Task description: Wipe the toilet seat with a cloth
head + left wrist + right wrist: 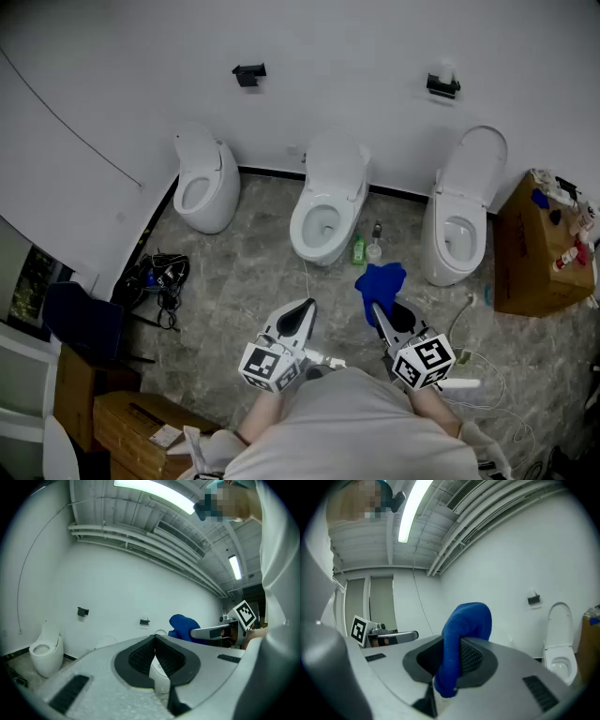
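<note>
Cloth (380,281), blue: soft, light, limp, judged easily bunched; clamped mid-fold in right gripper (376,307), held over floor (251,274) short of middle toilet (325,202). Left gripper (304,311): jaws closed, nothing held.

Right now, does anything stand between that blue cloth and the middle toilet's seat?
Nothing visible blocks it. The blue cloth, clamped in the right tongs, is held short of the white middle toilet's seat. A small green plastic bottle and a pale bottle stand on the floor beside it, likely below the path.
</note>
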`<state>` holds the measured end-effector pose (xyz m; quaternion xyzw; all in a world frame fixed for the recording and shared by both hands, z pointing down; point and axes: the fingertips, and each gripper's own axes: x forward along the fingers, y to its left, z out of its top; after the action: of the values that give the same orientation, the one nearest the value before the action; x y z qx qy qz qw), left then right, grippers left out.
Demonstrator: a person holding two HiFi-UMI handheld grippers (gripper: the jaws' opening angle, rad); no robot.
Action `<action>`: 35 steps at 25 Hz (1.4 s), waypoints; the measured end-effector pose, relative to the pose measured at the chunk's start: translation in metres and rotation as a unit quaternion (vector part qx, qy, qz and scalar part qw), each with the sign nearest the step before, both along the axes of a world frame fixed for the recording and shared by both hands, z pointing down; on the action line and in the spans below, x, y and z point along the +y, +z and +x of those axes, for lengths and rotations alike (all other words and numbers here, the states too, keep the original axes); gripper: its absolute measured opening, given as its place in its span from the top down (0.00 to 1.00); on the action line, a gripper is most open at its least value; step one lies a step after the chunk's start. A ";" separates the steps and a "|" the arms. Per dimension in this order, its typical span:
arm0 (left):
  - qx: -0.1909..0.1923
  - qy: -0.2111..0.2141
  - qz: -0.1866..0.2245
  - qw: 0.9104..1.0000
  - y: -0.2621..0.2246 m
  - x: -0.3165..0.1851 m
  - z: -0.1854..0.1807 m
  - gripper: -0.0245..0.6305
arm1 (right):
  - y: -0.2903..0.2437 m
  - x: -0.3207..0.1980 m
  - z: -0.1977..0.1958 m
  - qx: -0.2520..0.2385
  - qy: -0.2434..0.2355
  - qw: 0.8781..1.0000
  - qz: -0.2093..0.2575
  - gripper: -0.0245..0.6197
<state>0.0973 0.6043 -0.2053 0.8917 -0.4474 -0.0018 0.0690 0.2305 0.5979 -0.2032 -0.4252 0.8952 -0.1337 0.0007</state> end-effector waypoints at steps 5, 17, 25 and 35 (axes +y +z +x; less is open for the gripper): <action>0.000 0.001 -0.002 1.000 0.005 0.002 0.001 0.96 | 0.005 0.003 0.001 0.002 0.001 1.000 0.000 0.88; 0.002 0.013 -0.004 1.000 0.008 -0.010 -0.020 0.96 | 0.008 -0.007 -0.019 0.003 0.015 1.000 -0.004 0.88; 0.006 0.012 0.000 1.000 0.013 -0.026 -0.065 0.96 | 0.014 -0.022 -0.056 0.011 0.024 1.000 -0.007 0.88; 0.015 0.015 0.015 1.000 0.013 -0.063 -0.109 0.96 | 0.019 -0.052 -0.088 0.022 0.031 0.999 -0.007 0.88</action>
<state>-0.0112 0.5418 -0.1923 0.8992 -0.4325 -0.0206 0.0624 0.1428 0.5463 -0.1846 -0.4555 0.8804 -0.1307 -0.0184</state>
